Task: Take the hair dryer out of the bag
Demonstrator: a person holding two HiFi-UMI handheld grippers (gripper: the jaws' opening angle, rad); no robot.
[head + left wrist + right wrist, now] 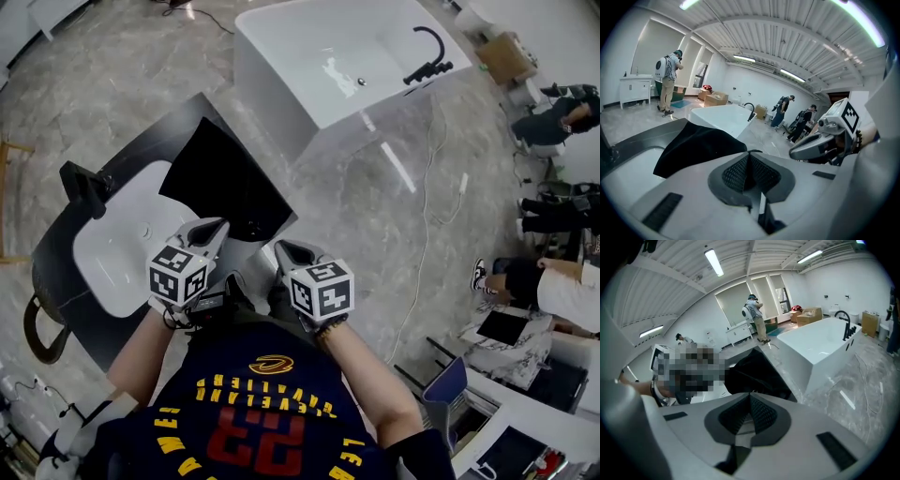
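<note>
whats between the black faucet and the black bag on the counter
The white sink basin lies between the faucet and the bag, in the head view.

A hall staged as a bathroom: freestanding bathtub [281, 103] at twelve o'clock, washbasin [117, 258] in a black worktop [141, 155] at nine, marble floor [394, 216].

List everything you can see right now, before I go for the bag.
bag: one, black, on the counter beside the basin; no hair dryer shows
counter: one, black, in front of the person
basin: one, white, set in the counter
basin tap: one, black, at the basin's edge
bathtub: one, white, beyond the counter
bathtub tap: one, black, on the tub's rim
cardboard box: one, brown, past the bathtub
bystanders: at least three, far right
left claw: one, grey, shut, empty
right claw: one, grey, shut, empty
</note>
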